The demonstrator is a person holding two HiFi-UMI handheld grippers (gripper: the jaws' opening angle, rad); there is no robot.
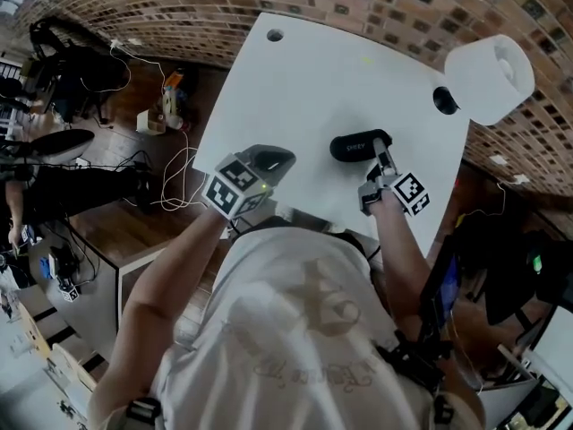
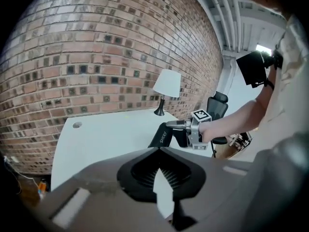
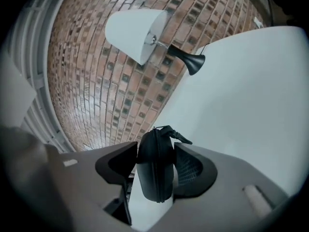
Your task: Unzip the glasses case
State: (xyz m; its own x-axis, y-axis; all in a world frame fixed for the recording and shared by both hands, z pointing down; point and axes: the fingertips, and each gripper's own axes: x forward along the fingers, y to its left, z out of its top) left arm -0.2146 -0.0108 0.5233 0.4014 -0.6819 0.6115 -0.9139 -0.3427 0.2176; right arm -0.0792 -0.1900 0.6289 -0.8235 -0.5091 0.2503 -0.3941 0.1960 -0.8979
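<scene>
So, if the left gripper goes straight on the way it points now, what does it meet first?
Probably the black glasses case, held in the right gripper just beyond the shut left gripper. Depth is unclear; it may touch the white table first.

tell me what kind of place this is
Most likely an indoor office or lab workspace: a white desk by a brick wall, a shaded lamp on the desk, and an office chair nearby.

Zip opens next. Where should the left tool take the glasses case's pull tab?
Probably pinch the pull tab jutting from the far end of the glasses case, coming from beyond that end; the right tool clamps the case's sides, leaving it exposed.
</scene>
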